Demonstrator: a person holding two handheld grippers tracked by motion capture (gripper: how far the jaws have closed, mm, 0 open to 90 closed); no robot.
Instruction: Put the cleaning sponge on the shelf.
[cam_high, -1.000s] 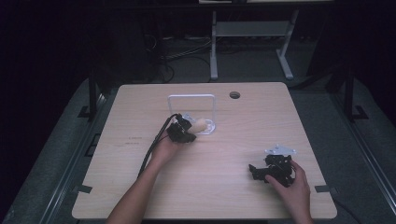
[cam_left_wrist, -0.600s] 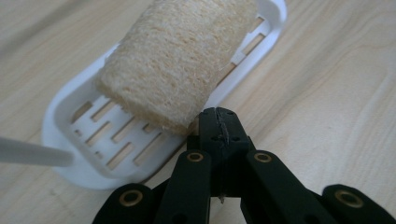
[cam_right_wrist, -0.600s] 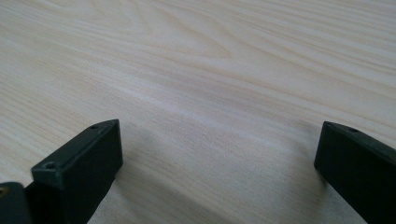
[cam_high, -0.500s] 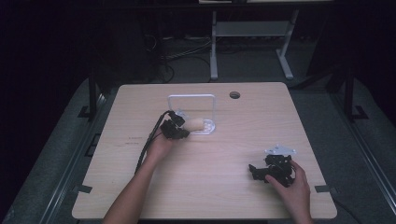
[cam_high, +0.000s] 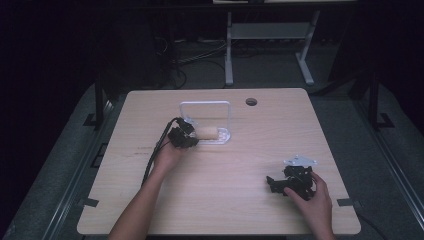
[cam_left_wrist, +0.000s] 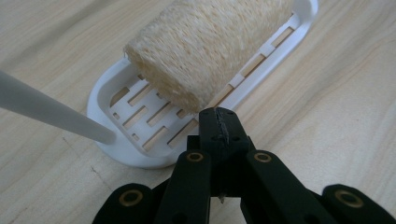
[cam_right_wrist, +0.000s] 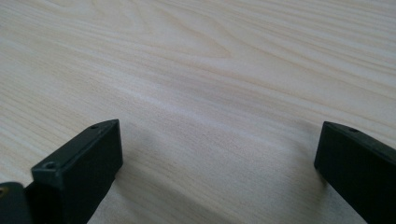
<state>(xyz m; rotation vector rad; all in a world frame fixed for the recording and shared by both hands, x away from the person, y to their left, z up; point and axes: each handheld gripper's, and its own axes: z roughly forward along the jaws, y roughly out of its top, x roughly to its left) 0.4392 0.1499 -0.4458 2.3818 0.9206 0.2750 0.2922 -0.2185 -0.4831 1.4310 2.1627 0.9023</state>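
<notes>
Since the earlier high view, your left hand has drawn back a little toward you from the rack, while your right hand has stayed put near the table's right front corner. The left gripper (cam_left_wrist: 218, 122) has its jaws pressed together with nothing between them, tips just short of the loofah sponge (cam_left_wrist: 210, 44), which lies on the slotted tray of the white soap rack (cam_left_wrist: 116, 144); in the high view the rack (cam_high: 206, 105) stands at the table's (cam_high: 235, 200) middle back. The right gripper (cam_right_wrist: 219, 154) rests spread wide over bare wood, holding nothing.

You look to be between steps at the loofah, either just after placing it or about to pick it up. To take it, you'd need to open those jaws wide first; the roll is thick.

No brand, label or writing can be read anywhere.
</notes>
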